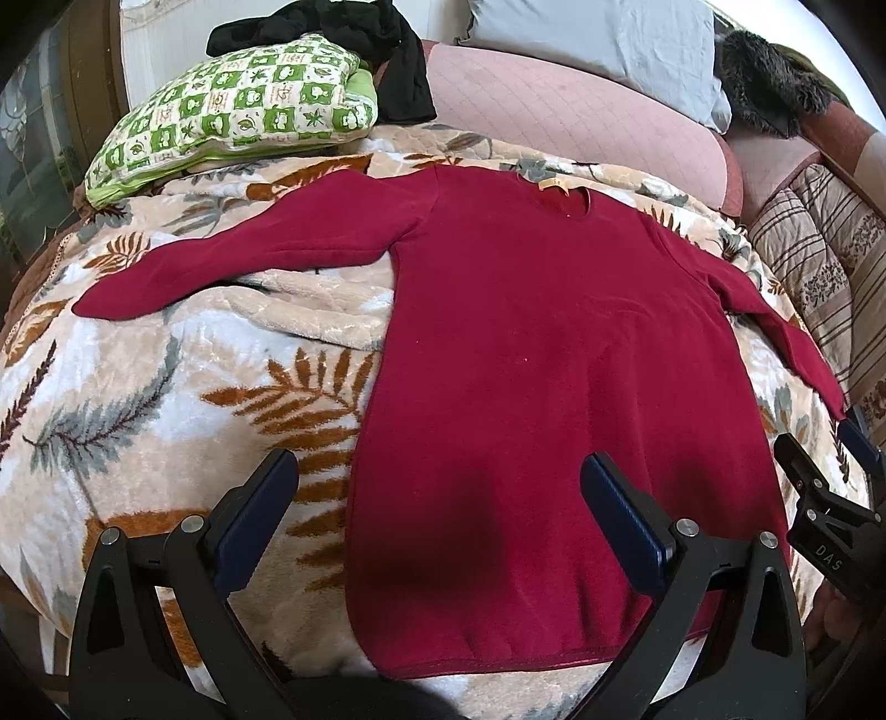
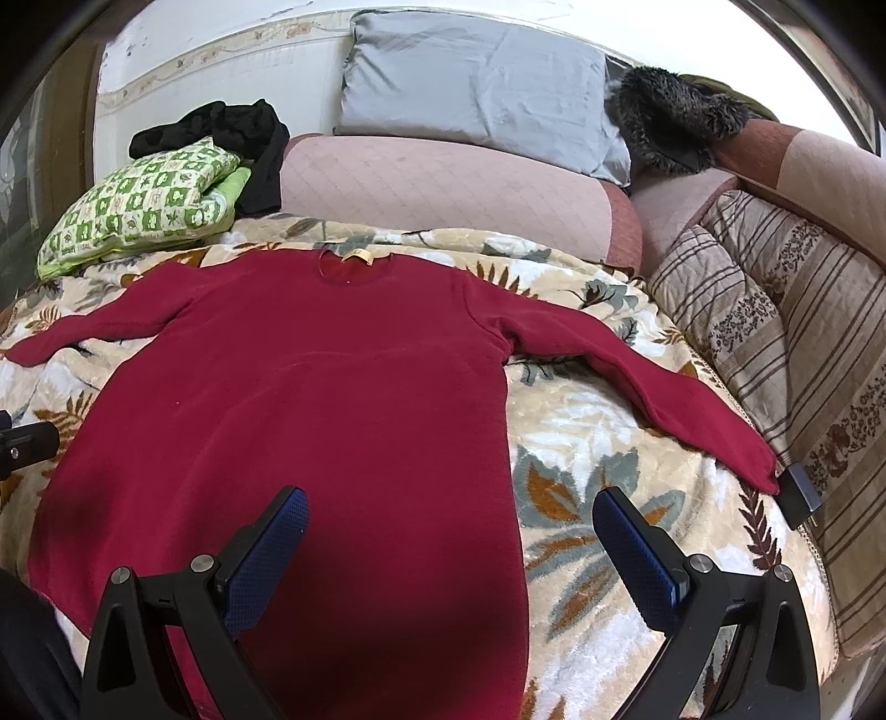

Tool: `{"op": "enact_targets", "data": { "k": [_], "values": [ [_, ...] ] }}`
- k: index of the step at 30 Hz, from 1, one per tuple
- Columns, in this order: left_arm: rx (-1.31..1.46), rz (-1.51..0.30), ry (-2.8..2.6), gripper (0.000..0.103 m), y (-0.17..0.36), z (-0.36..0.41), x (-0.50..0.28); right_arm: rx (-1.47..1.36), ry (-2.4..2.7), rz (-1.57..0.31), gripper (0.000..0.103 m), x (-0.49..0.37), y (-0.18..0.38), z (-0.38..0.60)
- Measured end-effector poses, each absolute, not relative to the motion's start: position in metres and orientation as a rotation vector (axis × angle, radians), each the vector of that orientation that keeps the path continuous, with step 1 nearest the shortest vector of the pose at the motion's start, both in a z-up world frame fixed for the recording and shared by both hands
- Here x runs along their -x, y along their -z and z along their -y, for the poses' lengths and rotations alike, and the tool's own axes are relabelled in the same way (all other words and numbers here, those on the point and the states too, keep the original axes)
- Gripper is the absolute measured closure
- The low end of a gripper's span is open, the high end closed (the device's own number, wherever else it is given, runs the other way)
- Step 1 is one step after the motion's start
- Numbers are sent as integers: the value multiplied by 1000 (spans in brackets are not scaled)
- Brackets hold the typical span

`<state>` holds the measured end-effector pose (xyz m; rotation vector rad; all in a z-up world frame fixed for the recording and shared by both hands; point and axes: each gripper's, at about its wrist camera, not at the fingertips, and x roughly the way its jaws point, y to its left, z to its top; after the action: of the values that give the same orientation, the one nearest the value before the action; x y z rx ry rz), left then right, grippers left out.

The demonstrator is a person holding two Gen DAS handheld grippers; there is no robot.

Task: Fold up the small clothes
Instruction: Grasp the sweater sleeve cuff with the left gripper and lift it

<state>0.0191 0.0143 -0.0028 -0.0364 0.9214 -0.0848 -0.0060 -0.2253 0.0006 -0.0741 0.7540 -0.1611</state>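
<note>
A dark red long-sleeved top (image 1: 526, 343) lies flat and spread out on a leaf-patterned blanket (image 1: 166, 387), neck away from me, both sleeves out to the sides. It also shows in the right wrist view (image 2: 310, 399). My left gripper (image 1: 437, 476) is open and empty above the top's lower left edge near the hem. My right gripper (image 2: 448, 515) is open and empty above the top's lower right edge. The right gripper also shows at the right edge of the left wrist view (image 1: 825, 487).
A green checked cushion (image 1: 232, 116) with a black garment (image 1: 387, 50) on it lies at the back left. A pink bolster (image 2: 443, 194), a grey pillow (image 2: 476, 83) and a furry dark item (image 2: 670, 122) lie behind. A striped quilt (image 2: 786, 332) and a small dark box (image 2: 800, 493) are at the right.
</note>
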Motion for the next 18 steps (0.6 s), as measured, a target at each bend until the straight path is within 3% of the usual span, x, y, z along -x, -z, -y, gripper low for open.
{"op": "enact_targets", "data": {
  "k": [11,18],
  "values": [
    [82,-860,108,1,-23,-23,-10,64,161,-748,1,8,-3,227],
    [321,-846,36,1,-27,-115,-42,50,151,-743,1,9,-5,227]
  ]
}}
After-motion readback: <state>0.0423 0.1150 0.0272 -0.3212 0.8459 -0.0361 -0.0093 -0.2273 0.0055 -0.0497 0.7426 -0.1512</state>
